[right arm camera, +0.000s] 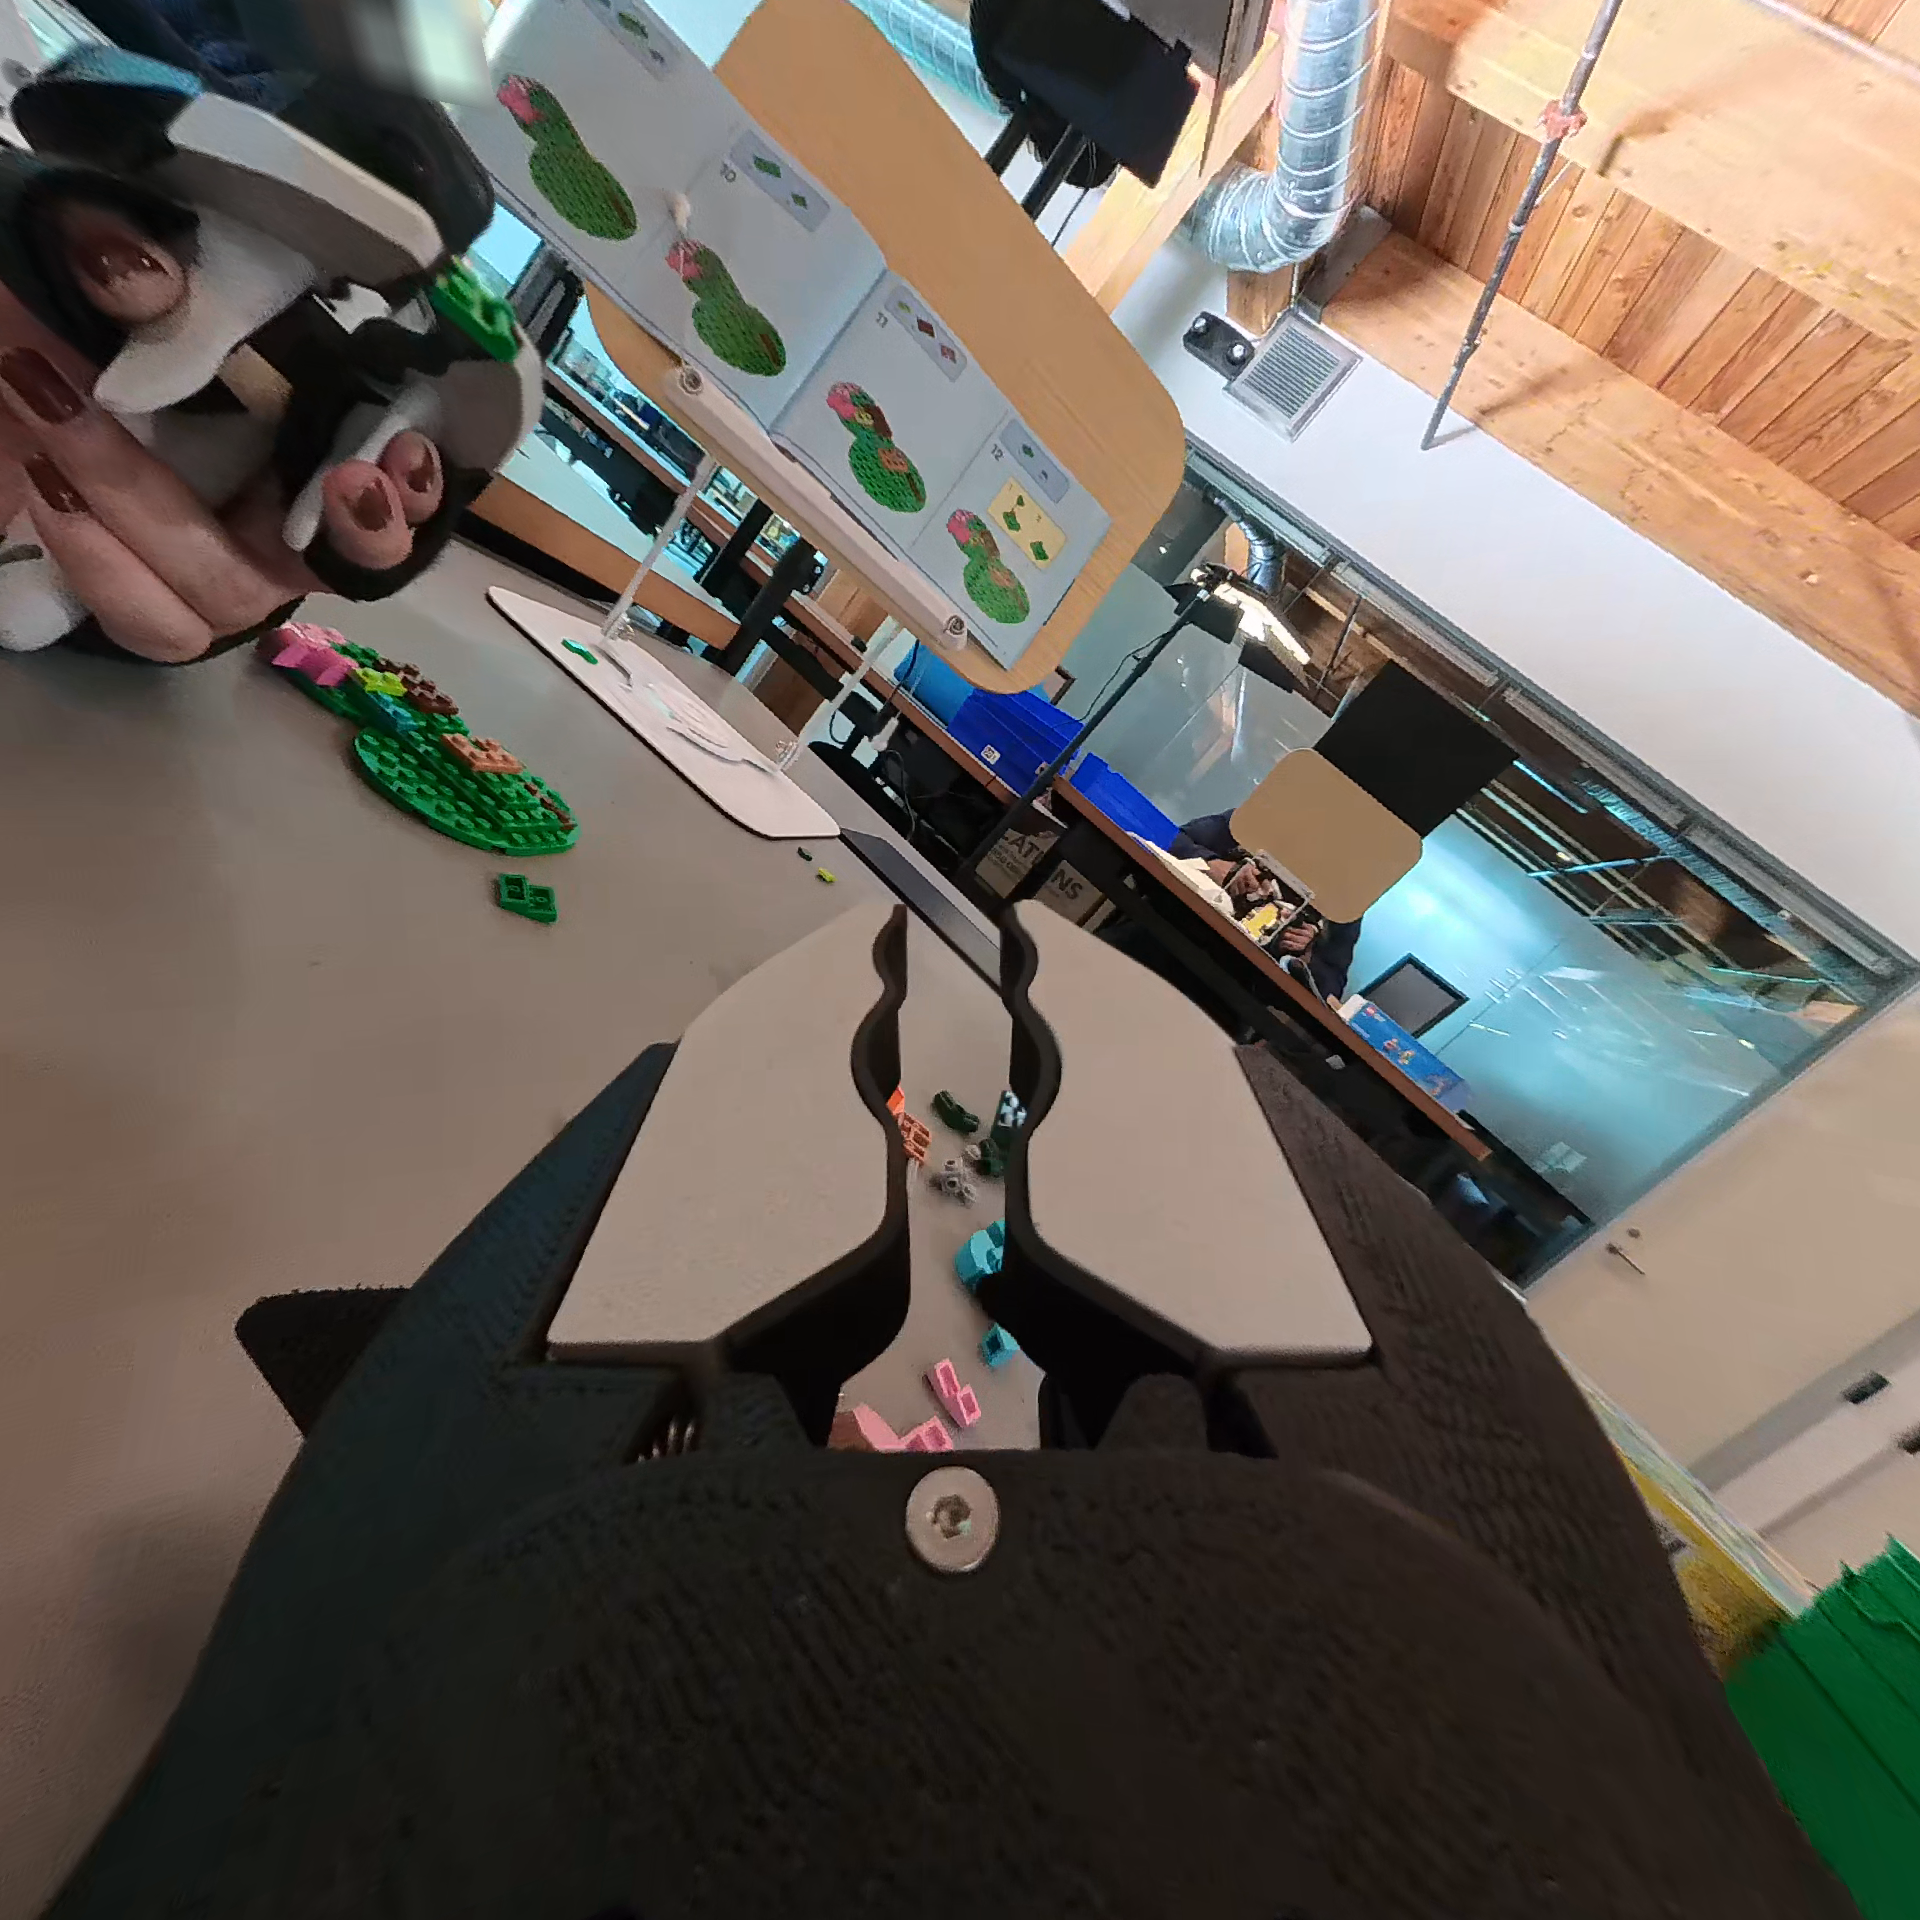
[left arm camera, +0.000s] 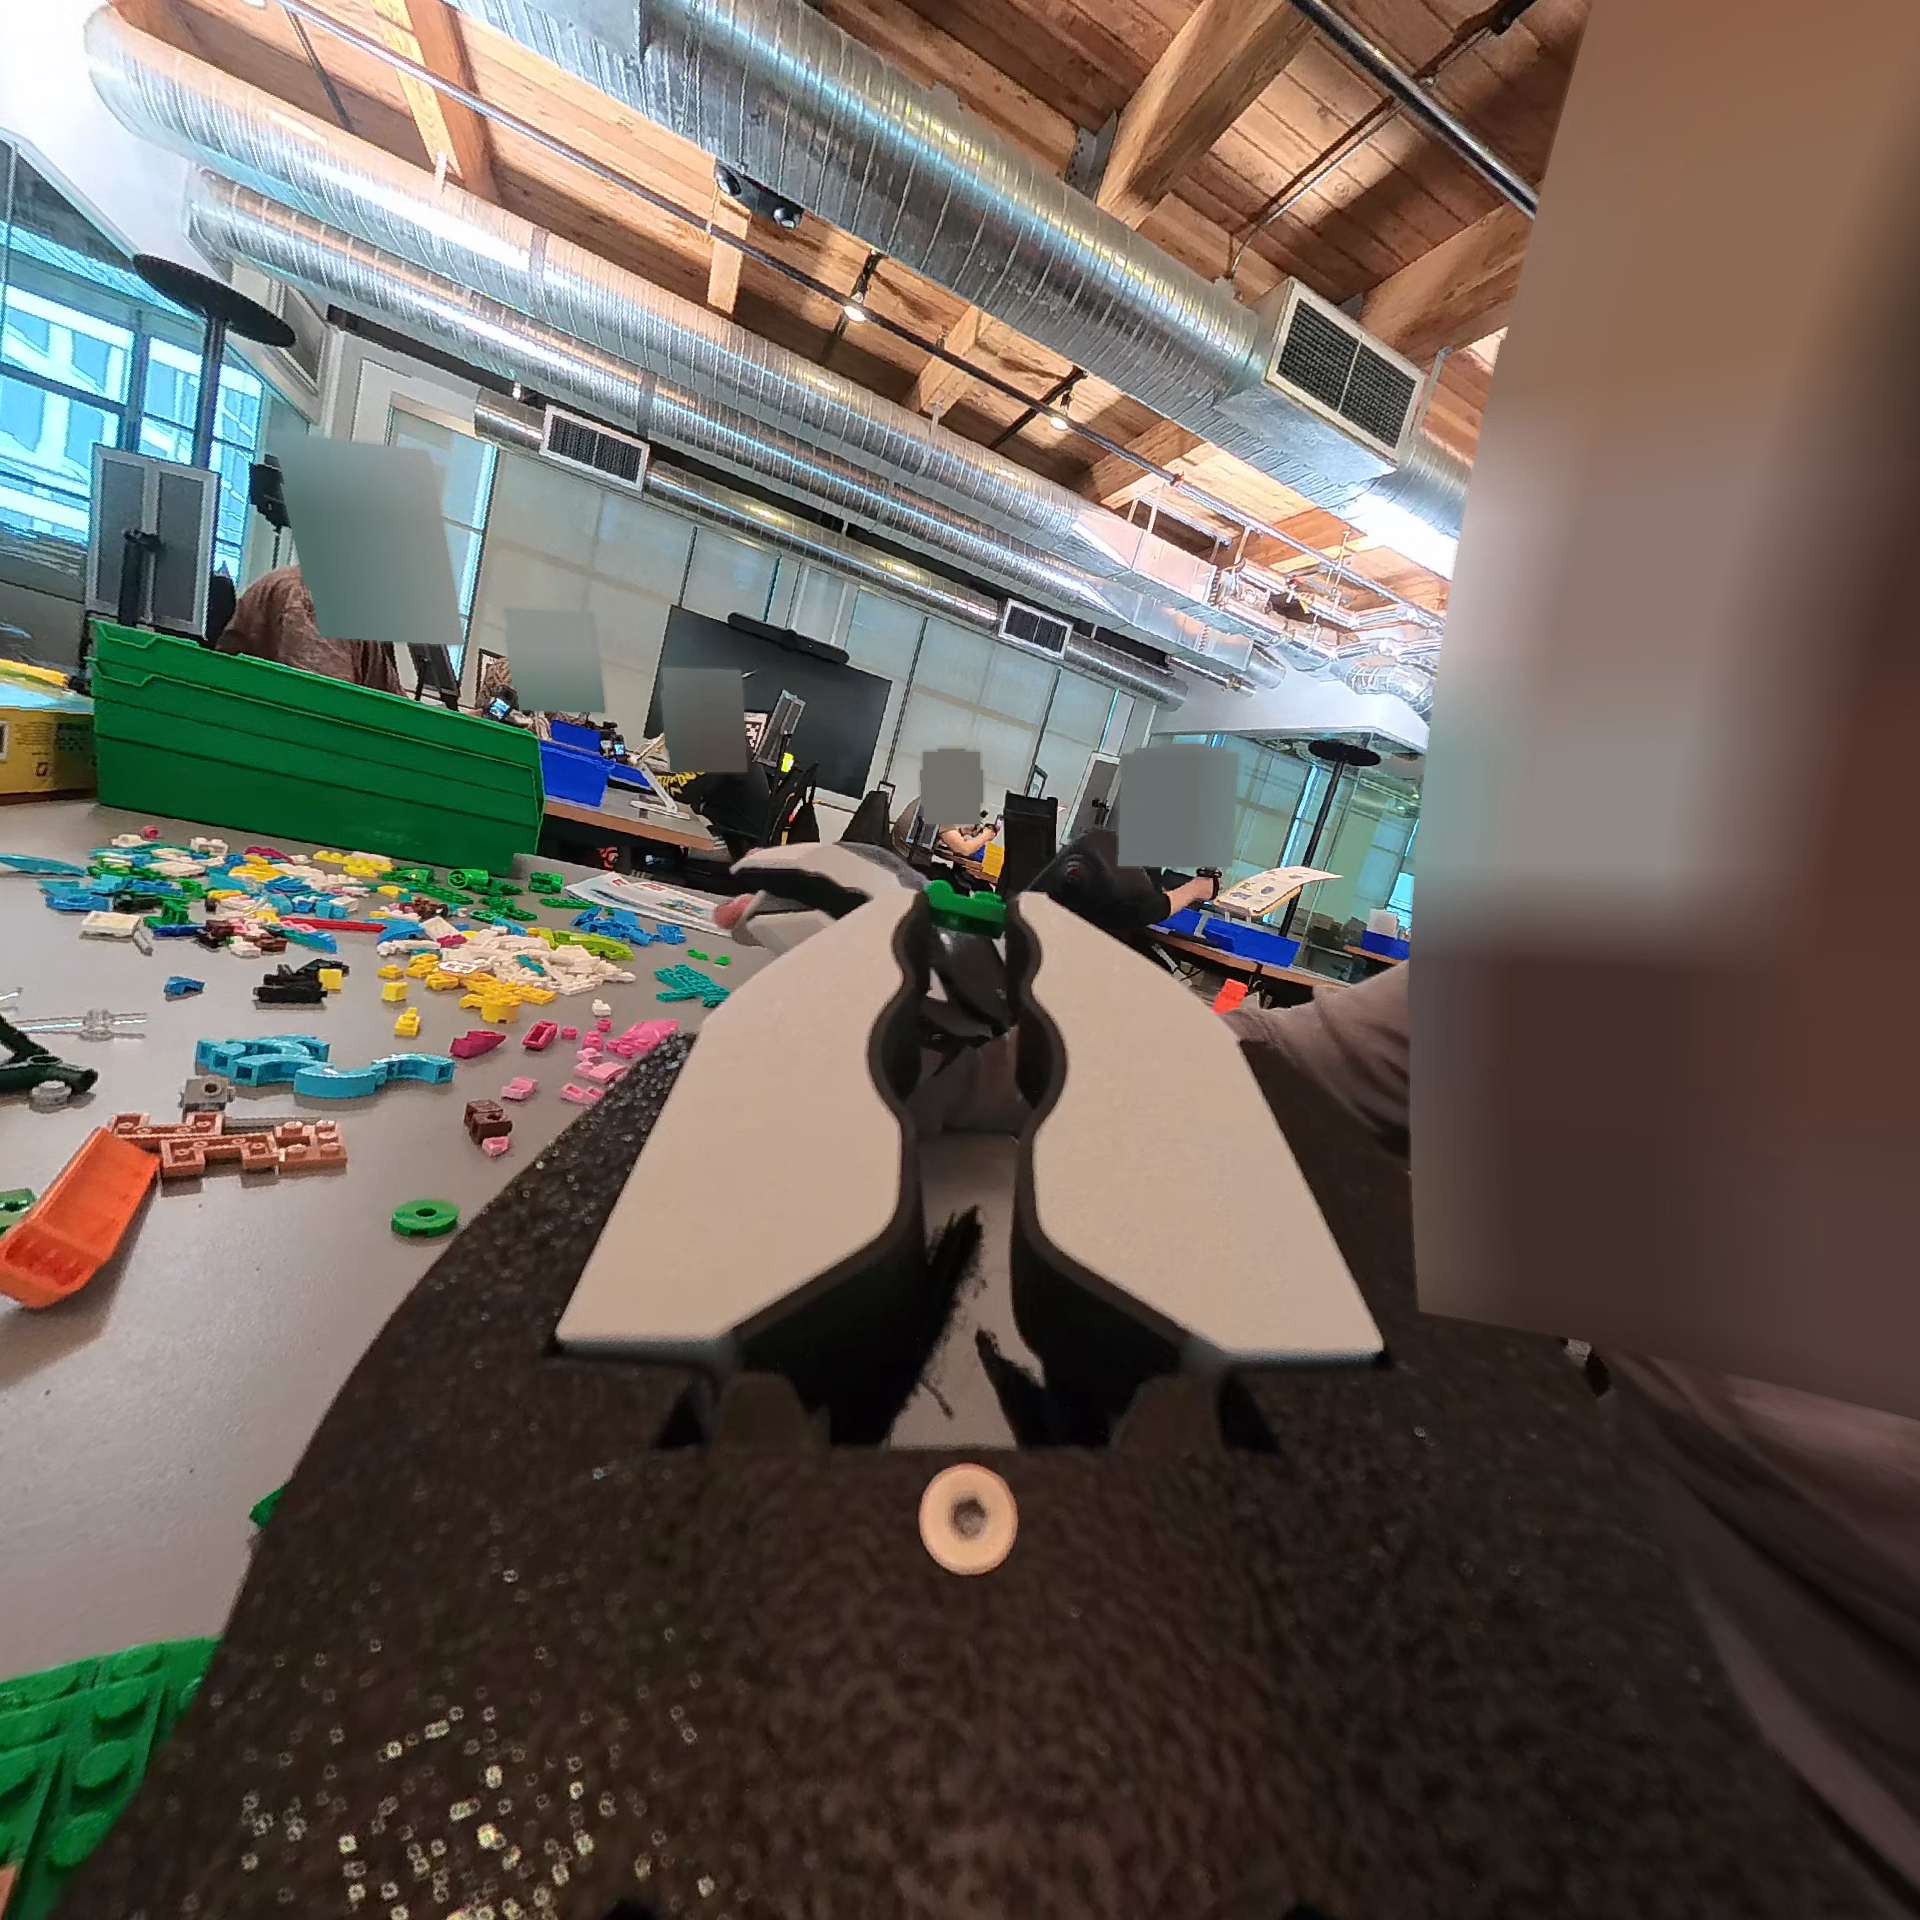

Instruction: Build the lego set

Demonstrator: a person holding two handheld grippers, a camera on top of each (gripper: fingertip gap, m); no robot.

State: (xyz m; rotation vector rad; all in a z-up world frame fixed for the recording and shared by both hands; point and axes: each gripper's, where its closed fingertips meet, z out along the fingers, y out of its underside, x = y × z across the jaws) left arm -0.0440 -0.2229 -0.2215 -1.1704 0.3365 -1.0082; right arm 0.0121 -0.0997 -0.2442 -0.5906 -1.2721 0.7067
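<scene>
My left gripper [left arm camera: 966, 914] is shut on a small green lego piece [left arm camera: 966, 906], pinched at its fingertips and held up off the table. It also shows in the right wrist view [right arm camera: 473, 312] at the upper left, with the green piece [right arm camera: 478, 307] and a person's hand behind it. My right gripper [right arm camera: 951, 920] is open by a narrow gap and empty, low over the grey table. The partly built model [right arm camera: 457, 769], round green plates with pink, brown and yellow pieces on top, lies on the table under the left gripper.
An open instruction booklet [right arm camera: 831, 364] stands on a white stand. Two small green pieces [right arm camera: 527, 896] lie near the model. A spread of loose bricks [left arm camera: 416, 935], brown plates [left arm camera: 239, 1143], an orange piece [left arm camera: 73, 1236] and stacked green bins [left arm camera: 312, 748] are on the table. It is some 15 cm from my left tips to the partly built model [right arm camera: 457, 769].
</scene>
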